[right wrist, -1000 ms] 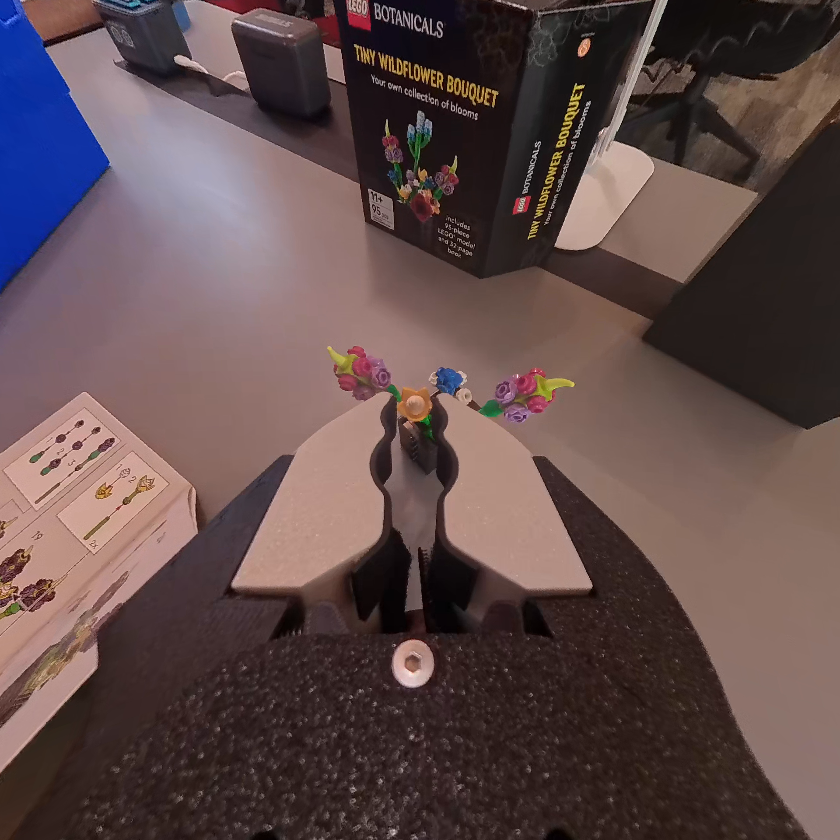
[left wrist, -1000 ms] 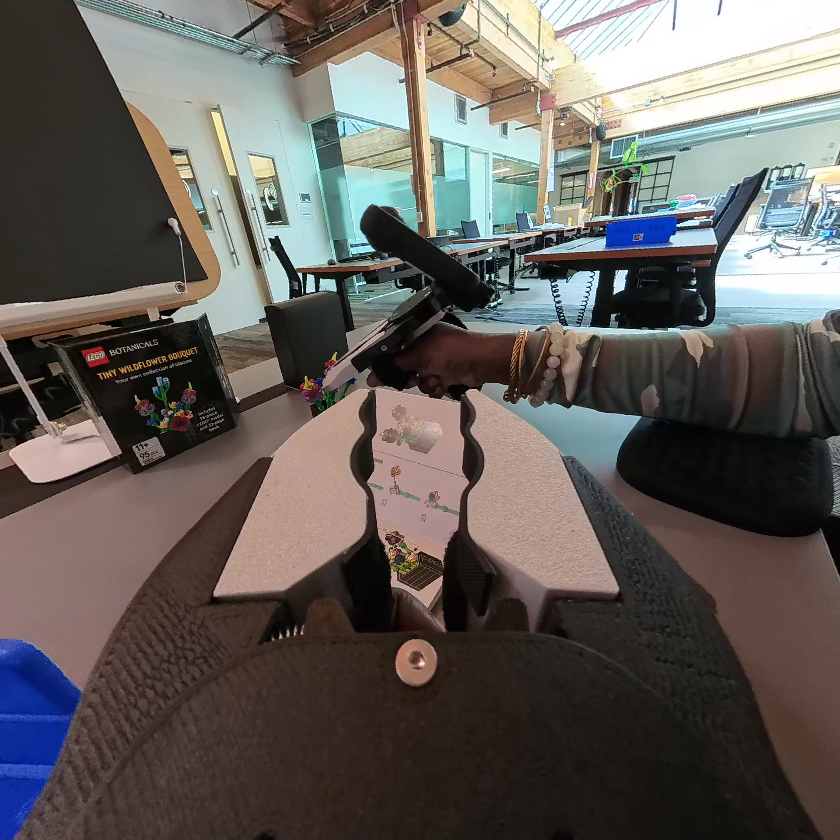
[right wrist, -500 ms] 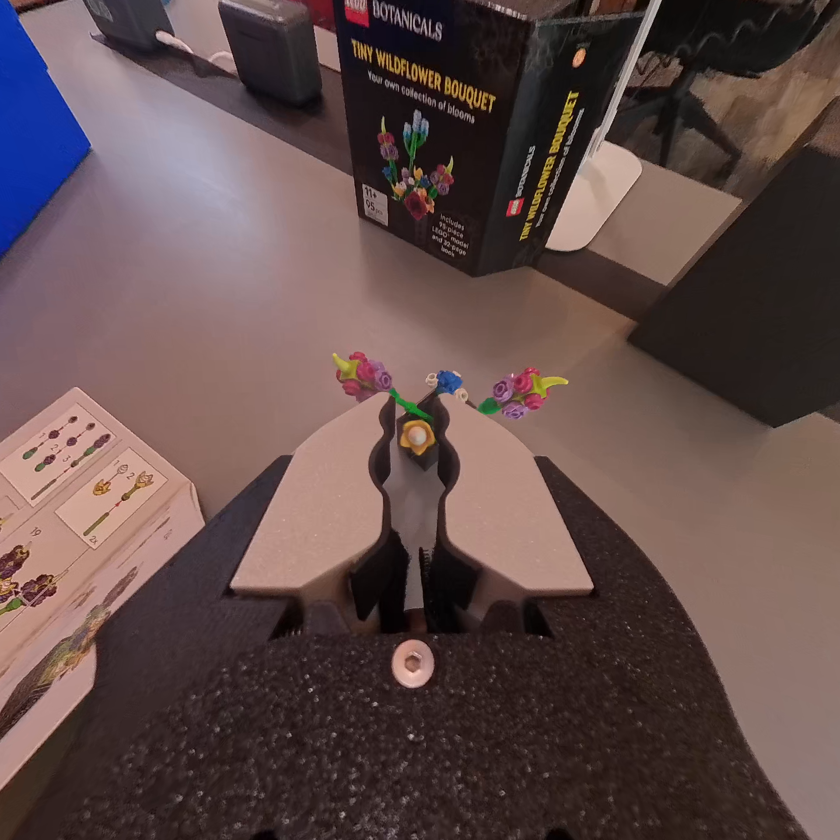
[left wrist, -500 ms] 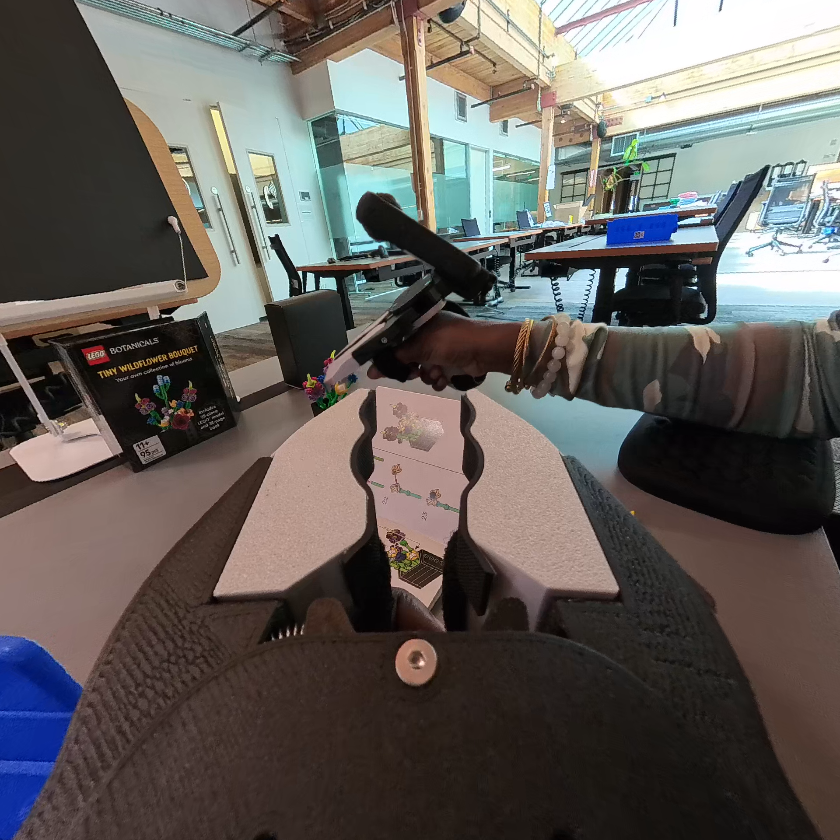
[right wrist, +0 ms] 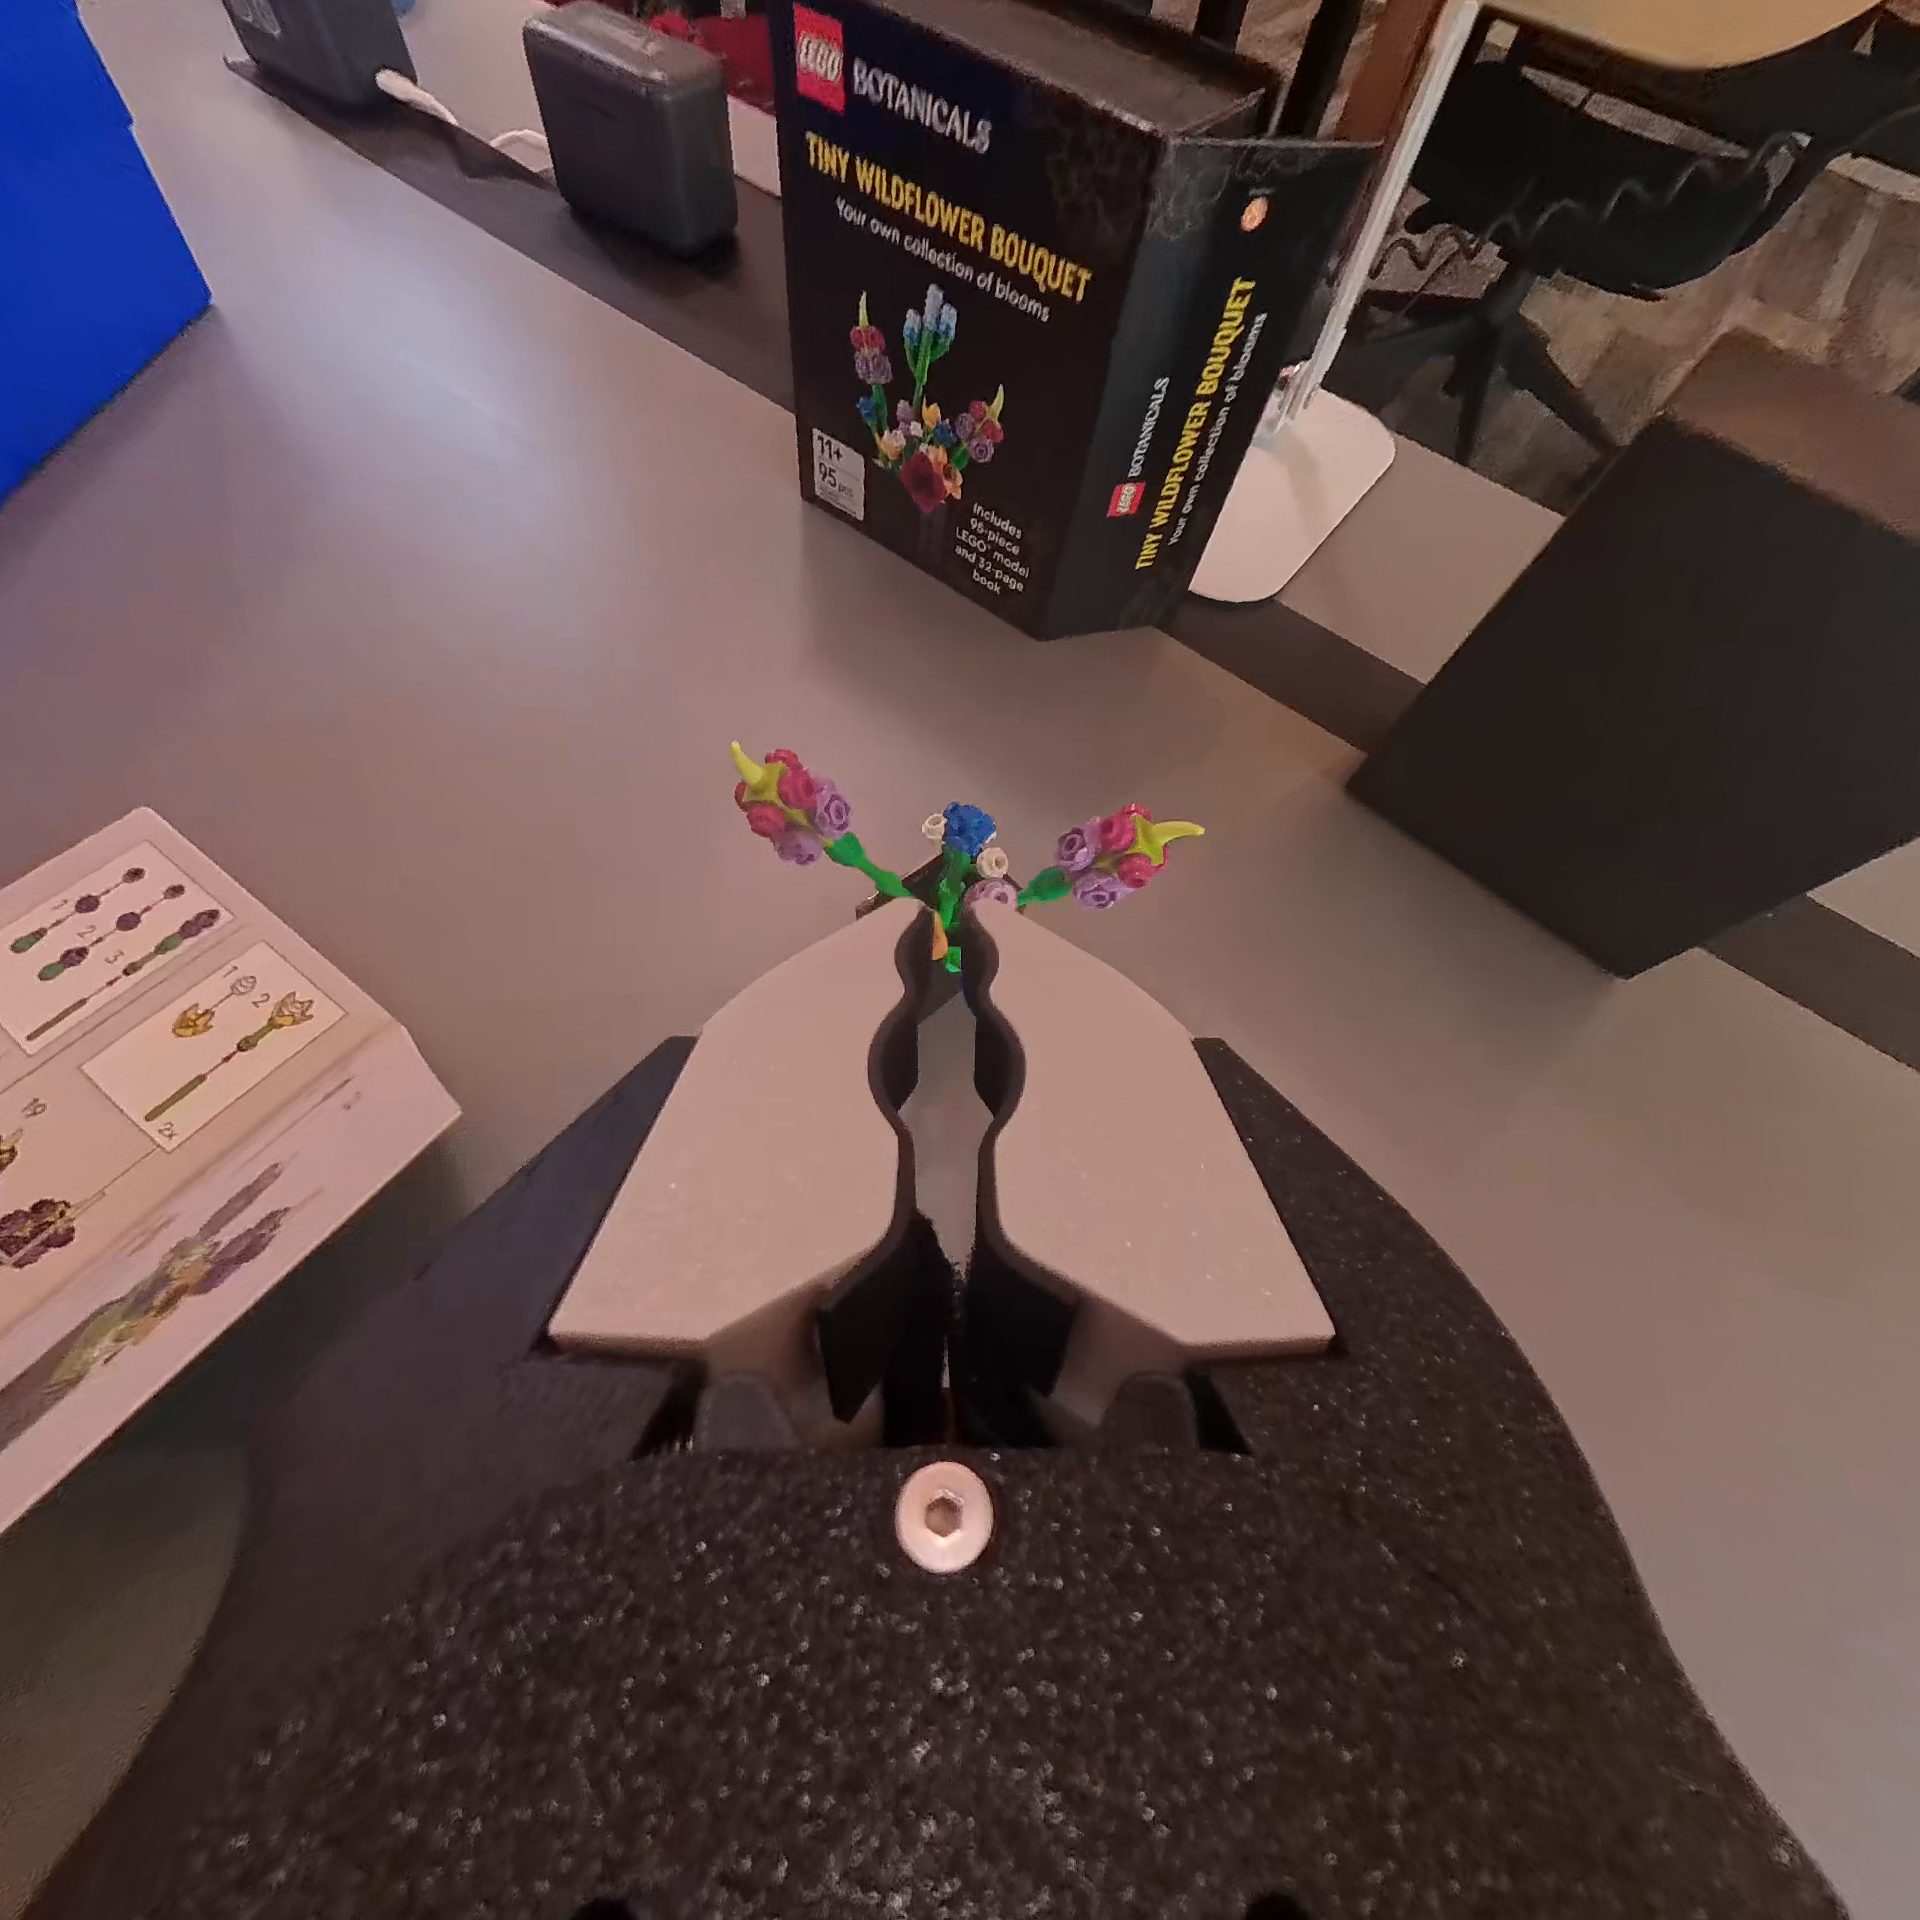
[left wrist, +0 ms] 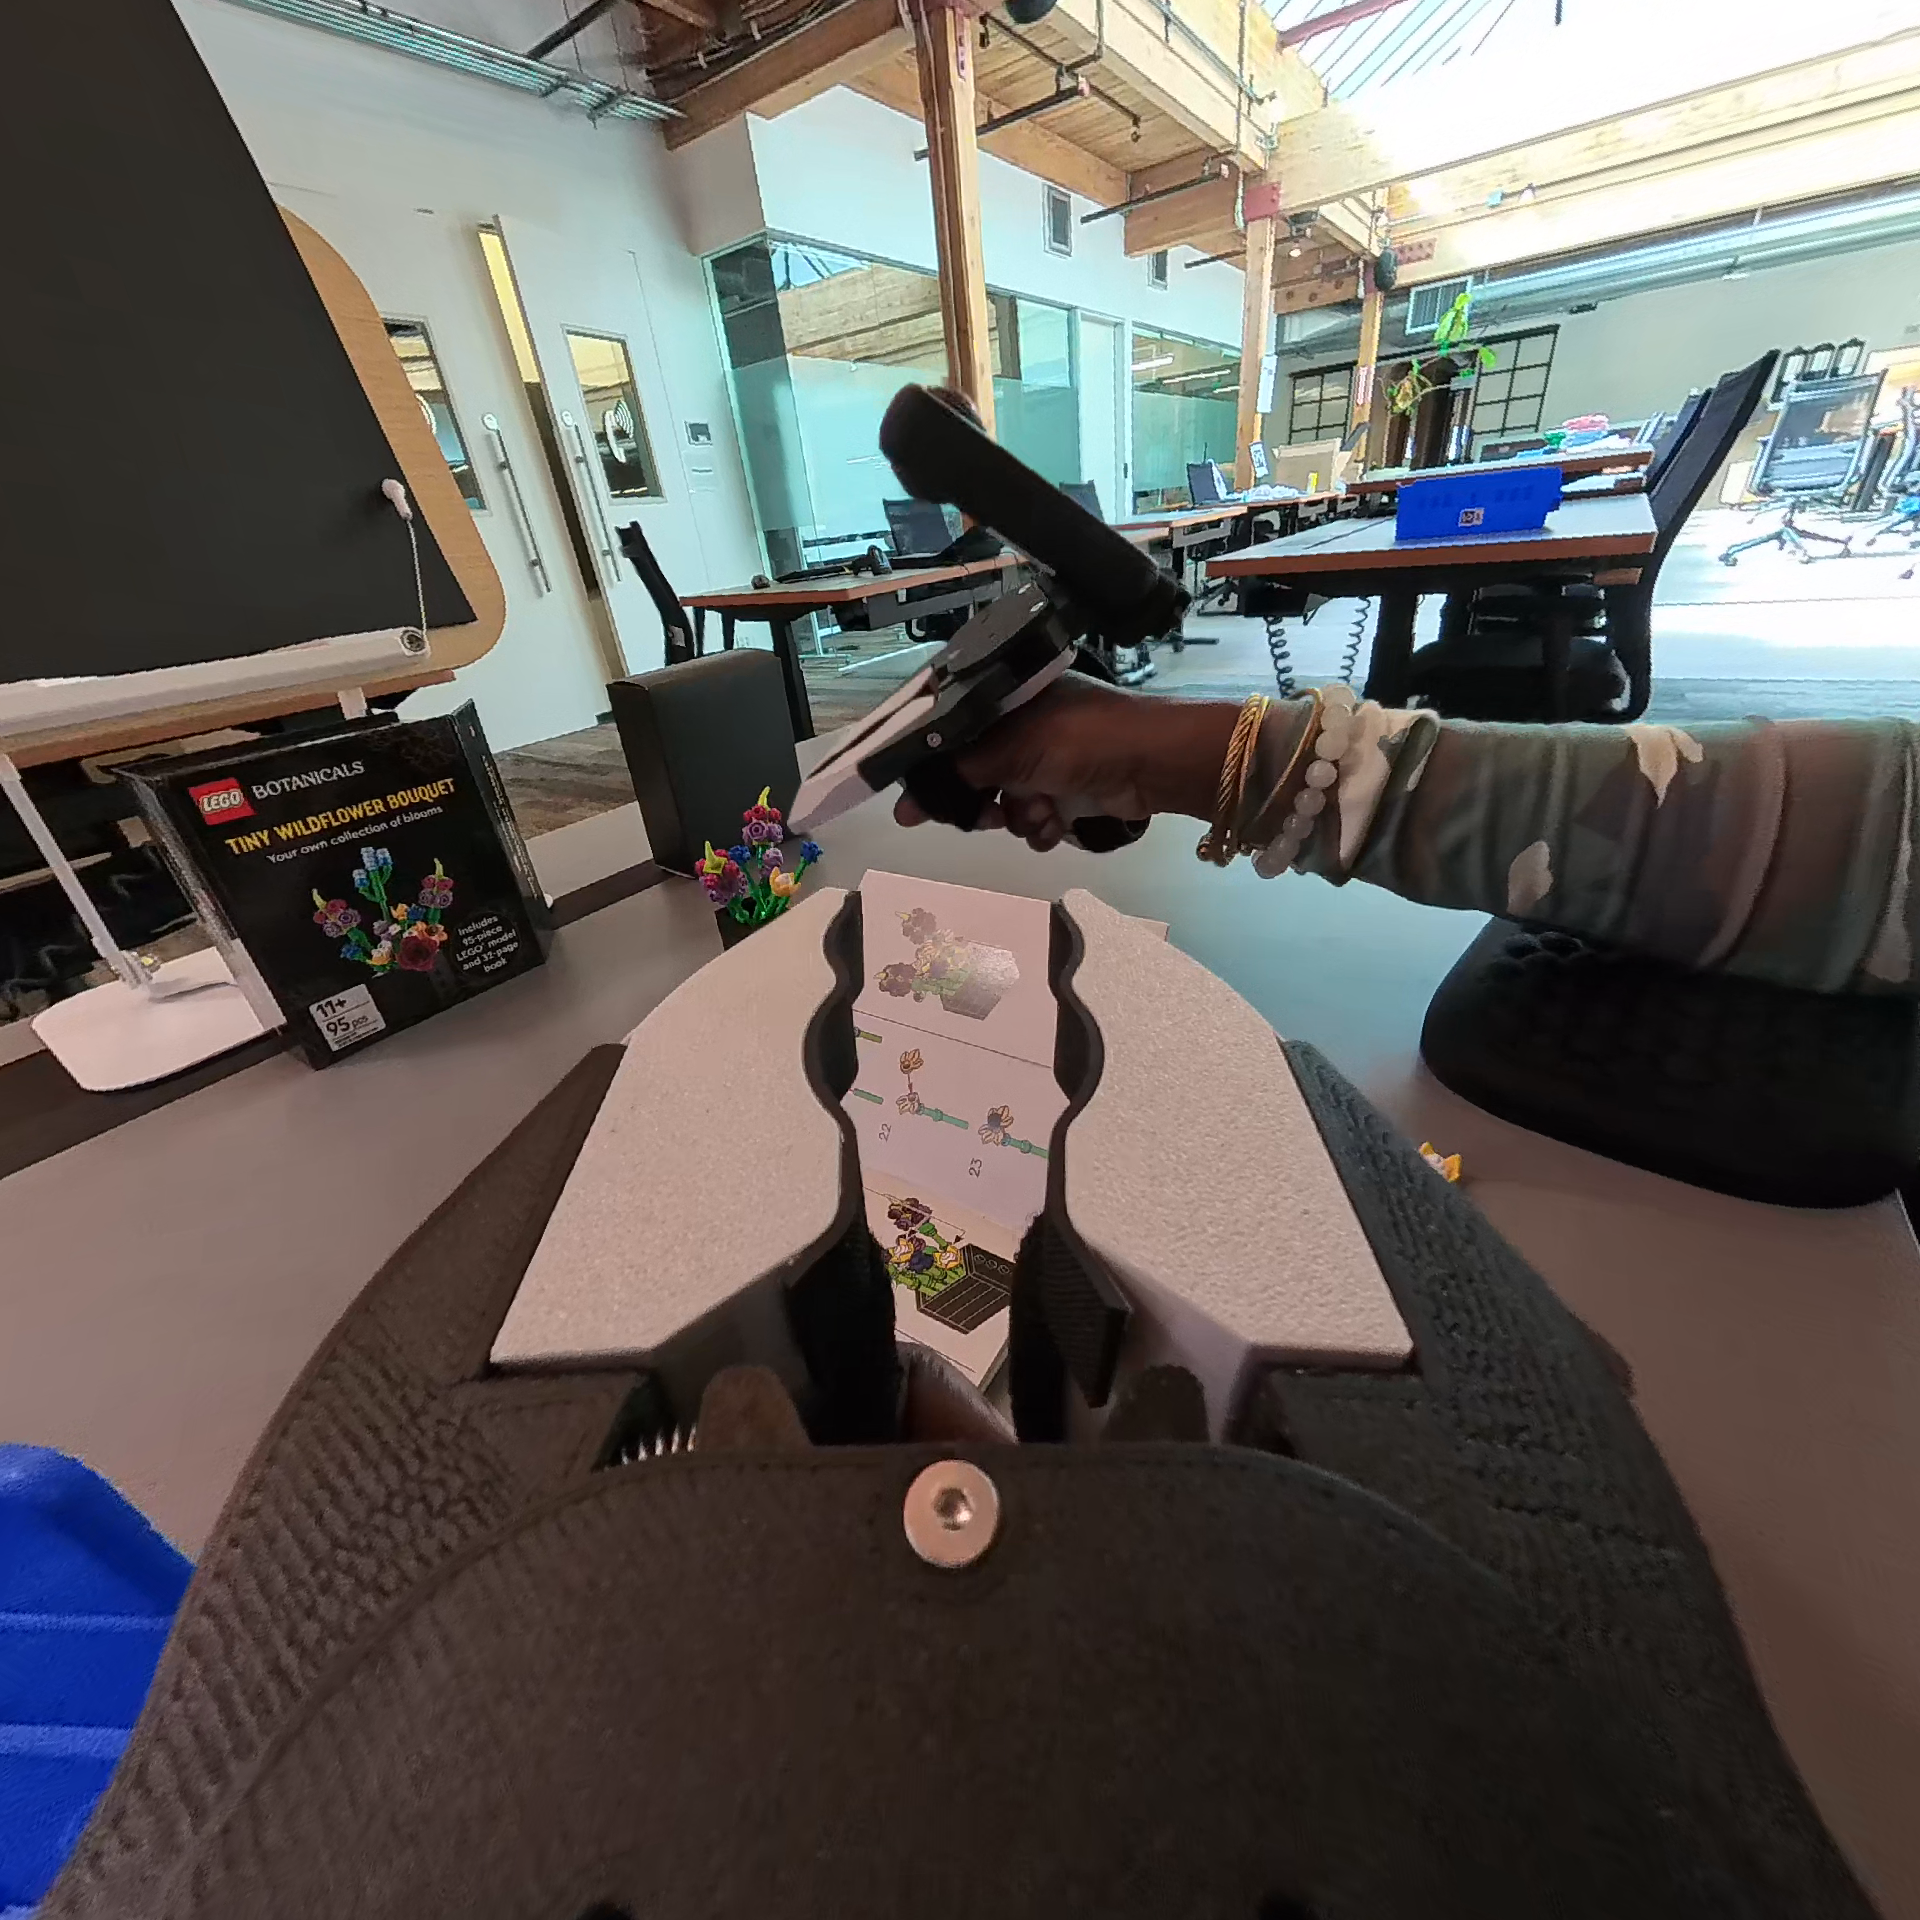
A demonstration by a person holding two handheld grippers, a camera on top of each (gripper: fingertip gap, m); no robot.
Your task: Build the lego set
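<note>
The small brick-built flower bouquet is stood on the grey table, just beyond the tips of the right gripper. The black printed cardboard set box is placed upright farther back, with the white lamp base behind it to the right. The open paper instruction booklet is laid flat near the left edge, under the left gripper, and the blue plastic bin is set at far left.
</note>
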